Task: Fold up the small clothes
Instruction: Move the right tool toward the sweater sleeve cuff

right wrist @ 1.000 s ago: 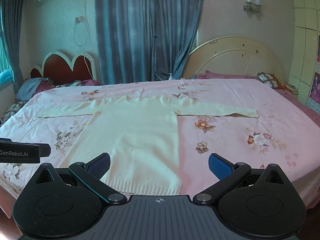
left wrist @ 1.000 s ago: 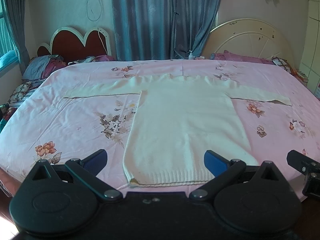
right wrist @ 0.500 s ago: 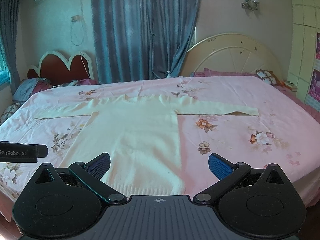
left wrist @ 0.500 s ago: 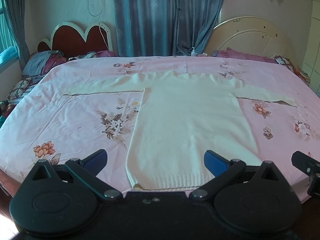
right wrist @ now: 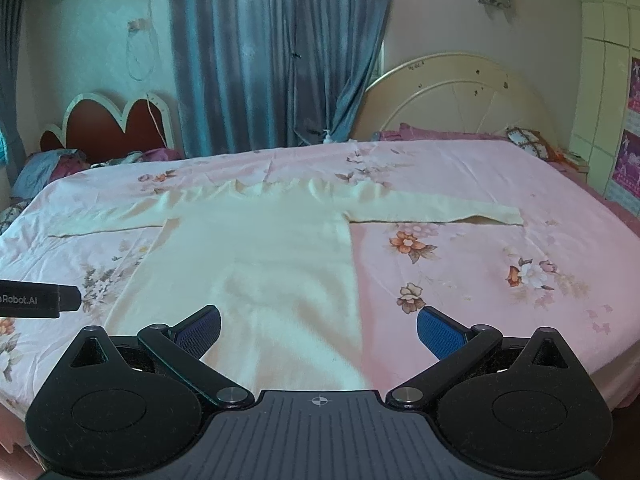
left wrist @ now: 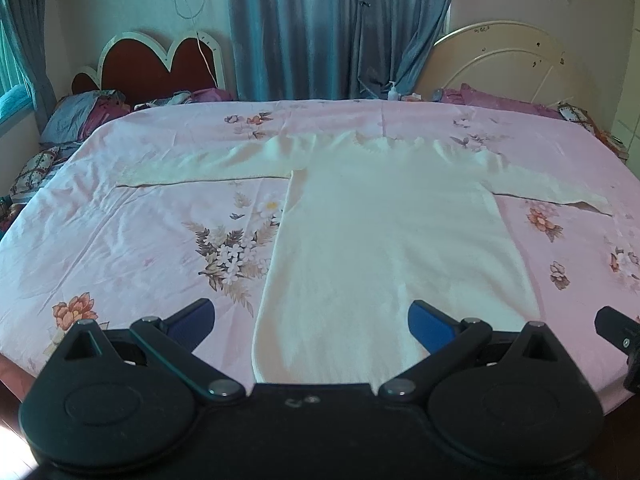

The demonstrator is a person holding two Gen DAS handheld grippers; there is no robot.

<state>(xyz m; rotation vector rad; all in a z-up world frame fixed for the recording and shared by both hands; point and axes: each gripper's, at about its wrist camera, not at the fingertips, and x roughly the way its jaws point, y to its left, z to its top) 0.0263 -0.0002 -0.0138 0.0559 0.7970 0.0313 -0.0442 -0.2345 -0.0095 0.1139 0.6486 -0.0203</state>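
**Cream sweater spread flat, both claws released**

The cream sweater (left wrist: 384, 248) lies flat in the middle of the frame on the pink floral bed sheet (left wrist: 132, 240), sleeves stretched to either side, hem toward the cameras. The left claw (left wrist: 312, 320) is released, blue pads wide apart above the hem. The right claw (right wrist: 319, 330) is likewise spread, holding nothing. At the left edge of the right wrist view, a black bar reads "Robot.AI" (right wrist: 24, 300).
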